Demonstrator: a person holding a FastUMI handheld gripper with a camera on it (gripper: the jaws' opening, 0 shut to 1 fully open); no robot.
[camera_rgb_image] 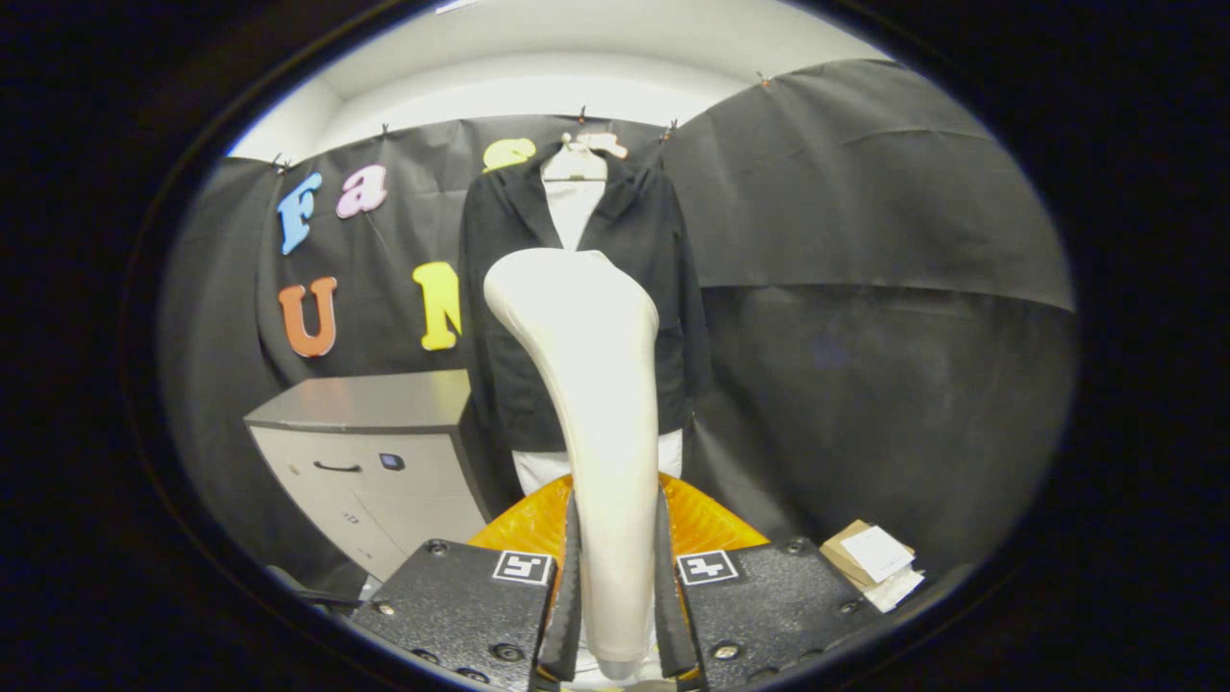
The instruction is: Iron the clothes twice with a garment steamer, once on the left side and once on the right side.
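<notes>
You have nothing readable here. The two square black-and-white markers point(524, 567) on top of the gripper point(616, 615) are coded patterns, not words or numbers. The small dark tag point(391, 461) on the grey cabinet point(375, 461) is too small to make out. The white paper point(876, 553) on the cardboard box point(870, 562) beyond the jaws carries no print you can read. The steamer point(596, 423) pinched between the jaws shows no brand or lettering.
</notes>
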